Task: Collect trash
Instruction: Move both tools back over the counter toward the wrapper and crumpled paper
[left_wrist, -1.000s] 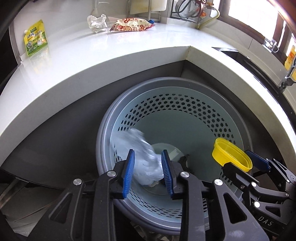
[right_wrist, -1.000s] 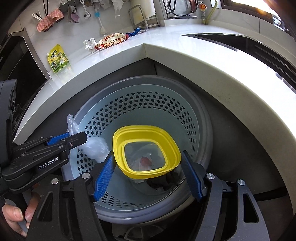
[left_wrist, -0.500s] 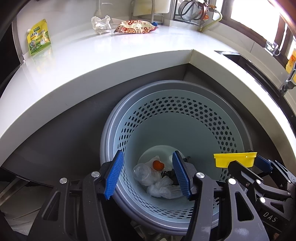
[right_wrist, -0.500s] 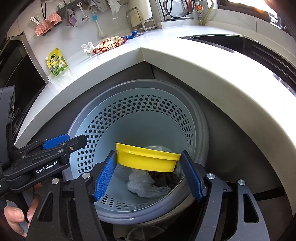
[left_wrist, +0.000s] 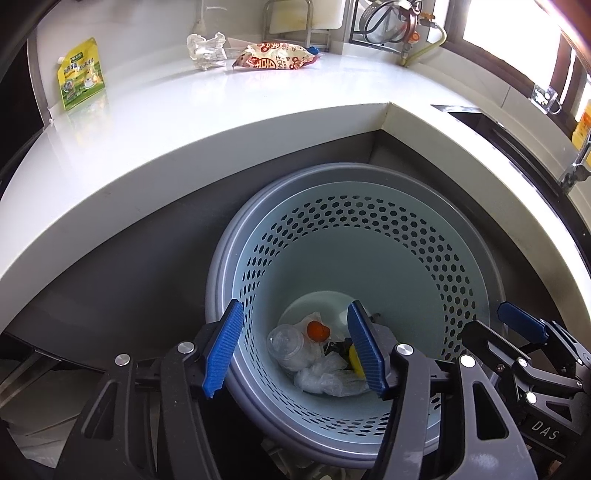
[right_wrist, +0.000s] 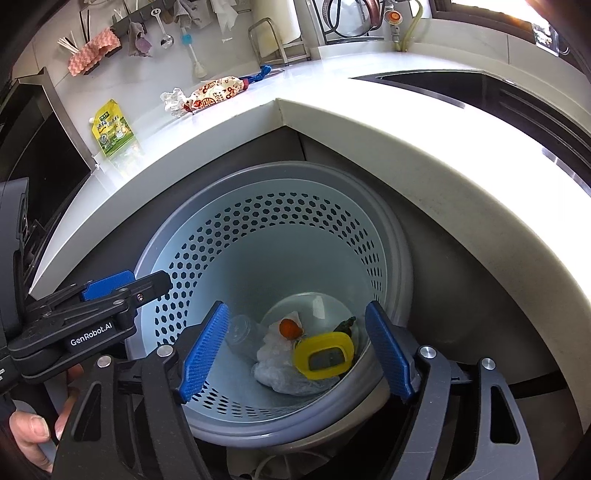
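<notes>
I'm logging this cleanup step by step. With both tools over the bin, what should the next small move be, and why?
Probably lift the left tool away from the bin toward the crumpled paper on the counter. Both tools' jaws are opening with nothing between them, the yellow lid lies in the bin, and the paper, snack bag and green pouch remain.

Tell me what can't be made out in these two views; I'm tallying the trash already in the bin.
- Yellow container: in the left wrist view the left gripper's right finger covers nearly all of it.
- Dark scrap in the bin: too small to identify.
- Bin floor, right wrist view: the crumpled plastic hides what lies beneath.
- Green pouch print: too small to read.
</notes>
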